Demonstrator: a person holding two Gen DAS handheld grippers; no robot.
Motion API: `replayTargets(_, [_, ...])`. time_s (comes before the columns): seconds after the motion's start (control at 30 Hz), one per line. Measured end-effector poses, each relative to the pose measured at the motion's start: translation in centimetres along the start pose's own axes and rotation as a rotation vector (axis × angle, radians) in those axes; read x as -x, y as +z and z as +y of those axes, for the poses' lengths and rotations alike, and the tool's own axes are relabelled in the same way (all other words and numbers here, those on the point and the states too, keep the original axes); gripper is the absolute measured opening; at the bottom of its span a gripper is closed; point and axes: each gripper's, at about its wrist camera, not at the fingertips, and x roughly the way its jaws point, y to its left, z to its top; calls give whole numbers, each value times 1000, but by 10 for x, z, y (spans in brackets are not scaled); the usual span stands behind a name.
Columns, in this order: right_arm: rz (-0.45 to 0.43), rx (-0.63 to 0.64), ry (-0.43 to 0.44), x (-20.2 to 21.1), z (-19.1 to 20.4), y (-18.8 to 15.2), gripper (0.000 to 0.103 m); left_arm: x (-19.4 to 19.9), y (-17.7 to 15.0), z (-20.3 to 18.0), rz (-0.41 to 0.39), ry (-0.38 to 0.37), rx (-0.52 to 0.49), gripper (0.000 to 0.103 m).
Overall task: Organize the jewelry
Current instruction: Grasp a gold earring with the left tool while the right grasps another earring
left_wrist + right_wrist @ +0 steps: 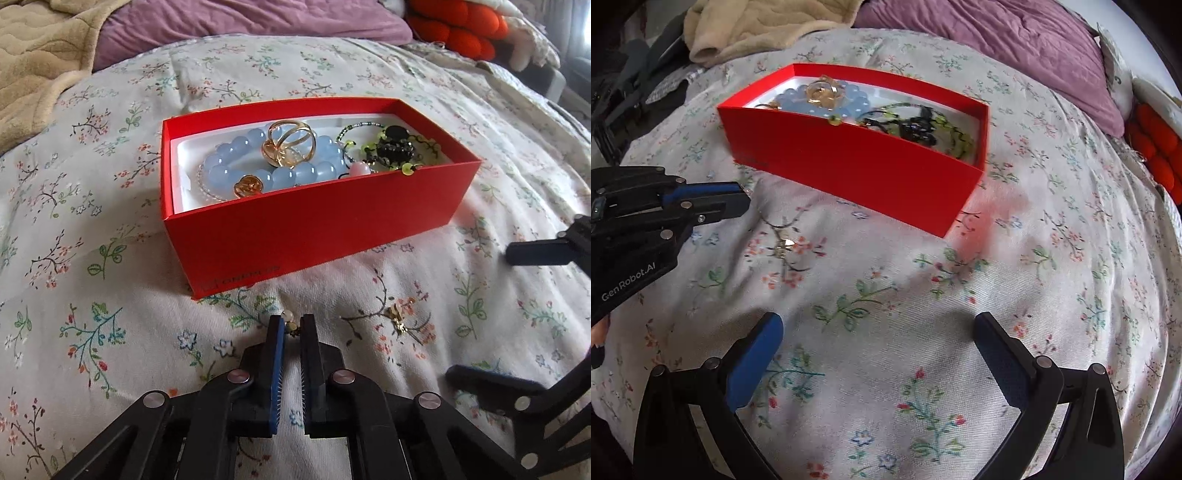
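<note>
Presently, on the floral bed (110, 332), the red box (314, 229), long axis running left to right in the left view, already holds bracelets. Left tongs (291, 326) are clenched on a small beaded earring (290, 321) pointing toward the box; judged next: lift it over the near wall. Right tongs (879, 332) hang released. A gold earring (397, 317) lies beside.
</note>
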Motion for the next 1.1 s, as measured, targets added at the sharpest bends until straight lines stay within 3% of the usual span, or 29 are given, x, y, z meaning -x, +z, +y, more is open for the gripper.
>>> replayTargets(0.2, [-16, 40, 38, 1, 17, 7, 99, 11, -7, 7, -1, -5, 2, 3])
replayTargets(0.5, [-25, 49, 88, -6, 36, 26, 76, 17, -12, 22, 13, 25, 32, 3])
replayTargets(0.8, [-31, 32, 114, -11, 45, 39, 46, 19, -16, 22, 25, 37, 35, 3])
replayTargets(0.97, [-34, 21, 119, -11, 46, 40, 21, 19, -16, 22, 27, 47, 39, 3])
replayTargets(1.1, [-33, 6, 110, -8, 43, 37, 9, 19, -16, 22, 29, 58, 45, 3])
